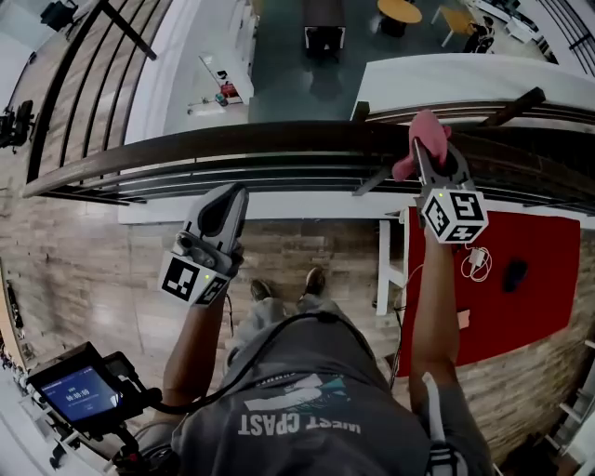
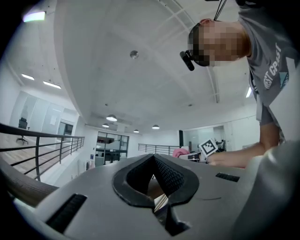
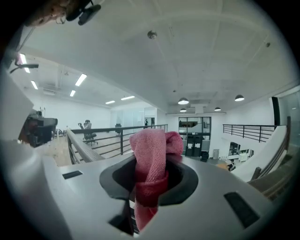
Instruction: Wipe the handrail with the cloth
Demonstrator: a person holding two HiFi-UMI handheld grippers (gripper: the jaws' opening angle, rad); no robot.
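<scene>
The dark handrail [image 1: 279,139] runs across the head view above an open drop. My right gripper [image 1: 429,151] is shut on a pink cloth [image 1: 424,128], and the bunched cloth sits right at the rail's top on the right. In the right gripper view the cloth [image 3: 151,154] fills the jaws of the right gripper [image 3: 150,176], with the handrail [image 3: 80,146] stretching away to the left. My left gripper [image 1: 232,195] is shut and holds nothing, its tip just short of the rail's near side. In its own view the left gripper [image 2: 153,161] points upward, and the cloth [image 2: 179,152] shows far off.
Thin metal bars [image 1: 232,181] run under the handrail. Far below lie a red mat [image 1: 530,297], a white table [image 1: 386,270] and a lower floor with furniture [image 1: 323,28]. A device with a lit screen [image 1: 82,392] hangs at my lower left.
</scene>
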